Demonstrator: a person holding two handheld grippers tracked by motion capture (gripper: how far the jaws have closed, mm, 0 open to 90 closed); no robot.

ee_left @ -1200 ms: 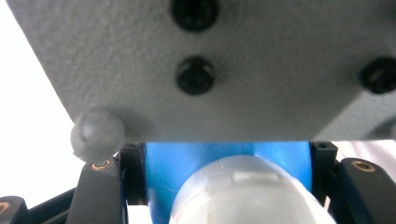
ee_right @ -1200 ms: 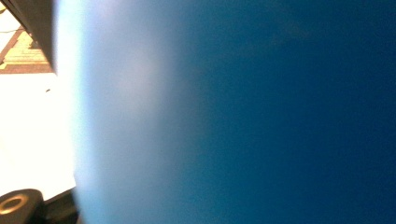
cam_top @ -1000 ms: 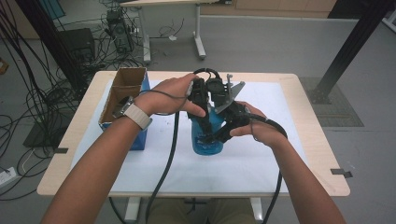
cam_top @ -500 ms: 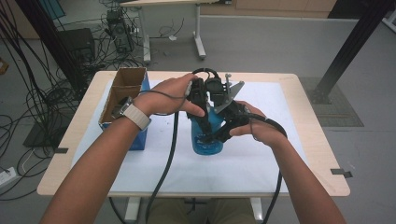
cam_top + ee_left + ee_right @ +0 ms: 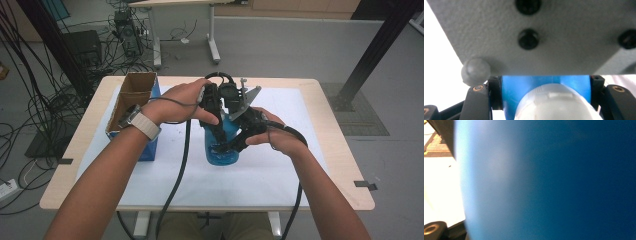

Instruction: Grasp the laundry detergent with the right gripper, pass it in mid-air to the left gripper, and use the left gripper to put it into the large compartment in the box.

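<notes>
**Both grippers clamped on a blue bottle at mid-table**

Grey floor strewn with black cables surrounds a light wooden table [image 5: 345,165] covered by a white sheet [image 5: 280,175]. Near the middle of that sheet stands a blue translucent bottle [image 5: 222,150], upright, its base on the sheet.

To the left of the bottle, near the table's left edge, sits an open cardboard box [image 5: 131,97] with blue sides, well apart from it.

From the left of the bottle comes the person's left hand [image 5: 182,102], a watch with a pale strap at its wrist, holding the left gripper [image 5: 214,131]. In the left gripper view its black jaws stand on either side of the bottle's blue upper part [image 5: 531,86], pressed against it, with the whitish cap [image 5: 554,102] close below the camera. A grey plate [image 5: 549,32] of the other gripper hangs right above.

From the right of the bottle comes the right hand [image 5: 277,137] with the right gripper [image 5: 235,145], laid against the bottle's side lower down. In the right gripper view the blue wall [image 5: 549,180] sits hard against the lens, and the jaws are closed on it.

Black cables trail from both grippers toward the table's near edge.
</notes>
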